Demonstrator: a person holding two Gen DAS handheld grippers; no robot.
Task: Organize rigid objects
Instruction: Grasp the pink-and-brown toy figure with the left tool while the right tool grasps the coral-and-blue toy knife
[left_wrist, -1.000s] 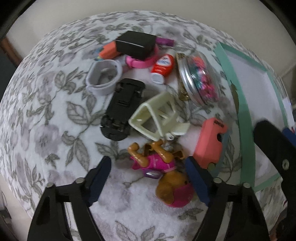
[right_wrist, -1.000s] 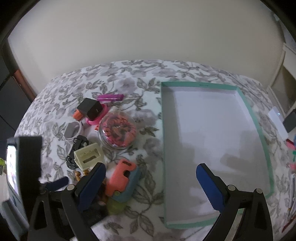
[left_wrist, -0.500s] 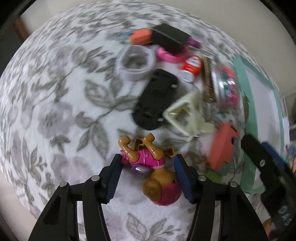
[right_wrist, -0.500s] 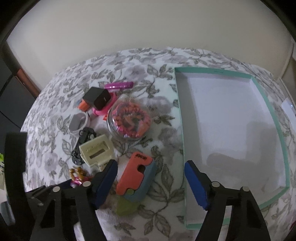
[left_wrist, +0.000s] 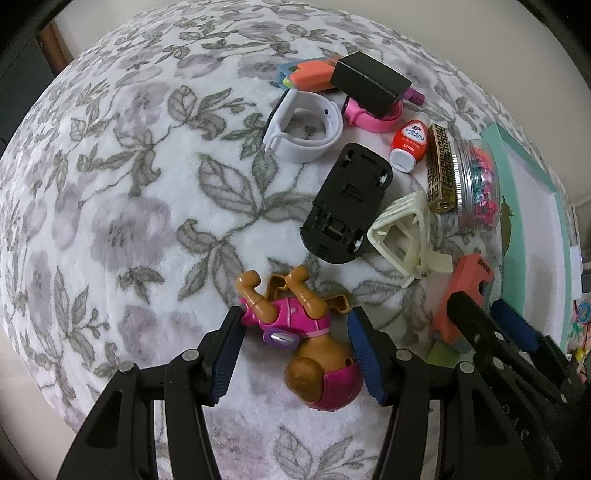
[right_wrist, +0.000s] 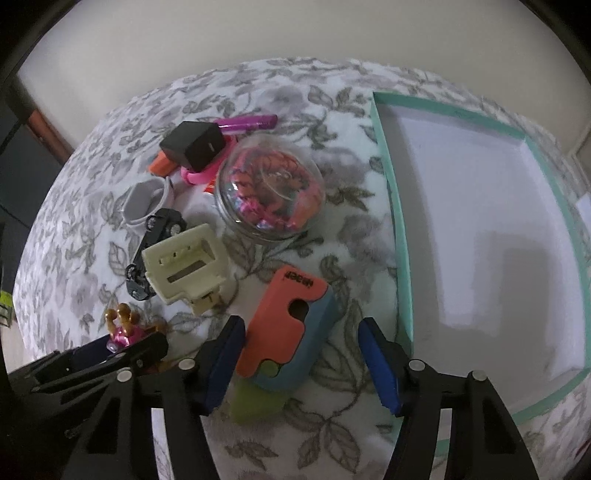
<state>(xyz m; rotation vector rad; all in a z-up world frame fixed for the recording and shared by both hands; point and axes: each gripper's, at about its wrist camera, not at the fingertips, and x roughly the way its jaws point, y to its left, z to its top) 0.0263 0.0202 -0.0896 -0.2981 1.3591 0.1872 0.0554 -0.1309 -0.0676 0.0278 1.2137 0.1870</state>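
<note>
Spreading under everything is a leaf-patterned blanket (left_wrist: 155, 206); whether a desk or a bed lies beneath it cannot be told. On its right side sits the green-rimmed tray (right_wrist: 391, 206), its white floor bare. Next in size, a clear jar (right_wrist: 271, 195) lies on its side, packed with pink and red hair ties. Near it lie a cream clip (right_wrist: 184, 260), a black toy car (left_wrist: 347, 203) lying upside down, a white band (left_wrist: 306, 127) and a black block (left_wrist: 369, 83).

The left tongs (left_wrist: 295, 354) stand open around a toy dog (left_wrist: 299, 328), the pads close on each side. The right tongs (right_wrist: 303, 363) gape wide around an orange and blue case (right_wrist: 286, 328).

Only the left view shows a small red bottle (left_wrist: 410, 146) and a gold lighter (left_wrist: 439, 173), hidden behind the jar in the right view.
</note>
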